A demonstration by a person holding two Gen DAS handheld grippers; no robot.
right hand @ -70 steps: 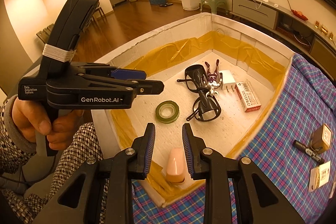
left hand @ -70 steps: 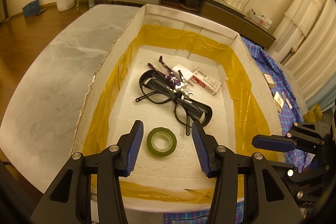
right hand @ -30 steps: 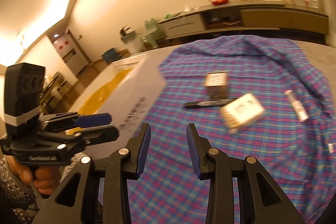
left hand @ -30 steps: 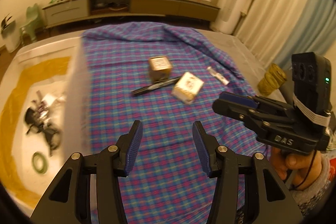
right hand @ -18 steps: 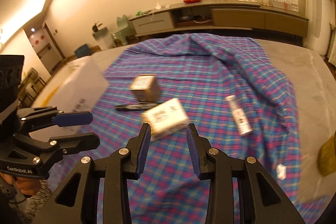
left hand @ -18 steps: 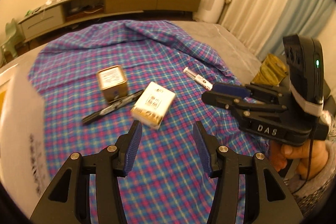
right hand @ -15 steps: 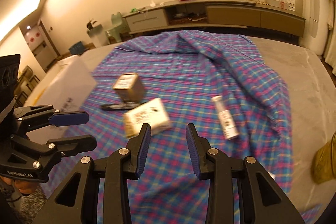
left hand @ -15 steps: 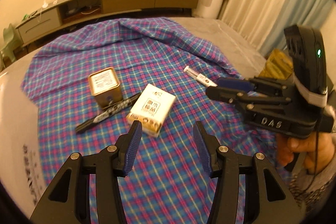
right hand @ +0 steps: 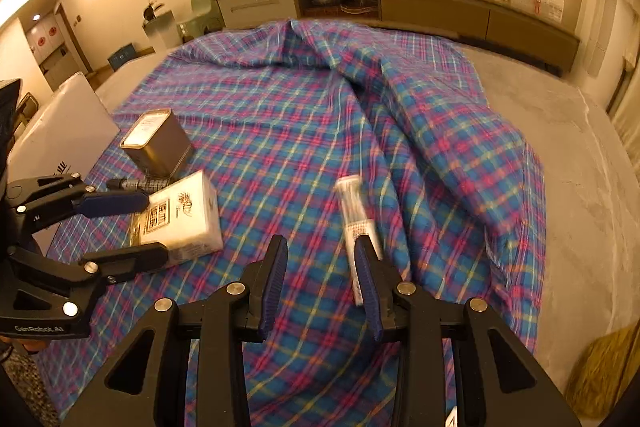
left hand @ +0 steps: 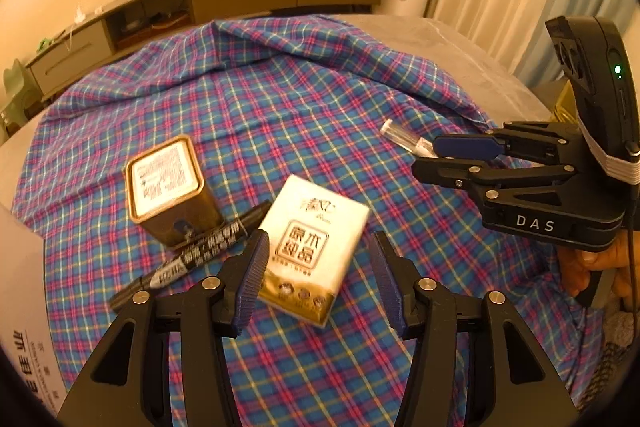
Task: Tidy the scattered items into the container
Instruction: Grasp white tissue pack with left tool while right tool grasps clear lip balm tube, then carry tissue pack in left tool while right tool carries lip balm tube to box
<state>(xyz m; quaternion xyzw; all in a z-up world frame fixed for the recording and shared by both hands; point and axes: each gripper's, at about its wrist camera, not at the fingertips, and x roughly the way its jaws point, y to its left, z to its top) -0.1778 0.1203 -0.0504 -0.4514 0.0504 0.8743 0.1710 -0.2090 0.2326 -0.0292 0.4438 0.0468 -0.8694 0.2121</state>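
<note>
My left gripper (left hand: 318, 277) is open, its fingers either side of a white-and-gold tissue pack (left hand: 312, 249) lying on the plaid cloth (left hand: 280, 115). The pack also shows in the right wrist view (right hand: 180, 221), between the left gripper's fingers (right hand: 114, 205). A gold square tin (left hand: 166, 183) and a black marker (left hand: 192, 255) lie just left of it. My right gripper (right hand: 322, 277) is open, low over the cloth beside a clear tube (right hand: 356, 215), which lies at its right finger. The white box's outer wall (right hand: 64, 123) shows at the far left.
The cloth (right hand: 420, 131) is rumpled into folds toward the back right. Bare grey table (right hand: 580, 187) lies to the right, with a yellow straw-like object (right hand: 600, 375) at its near right edge. A long cabinet (right hand: 440, 7) stands against the far wall.
Both grippers have swung from over the box to the cloth. The left has closed in around the tissue pack; the right has moved right and down beside the tube.
</note>
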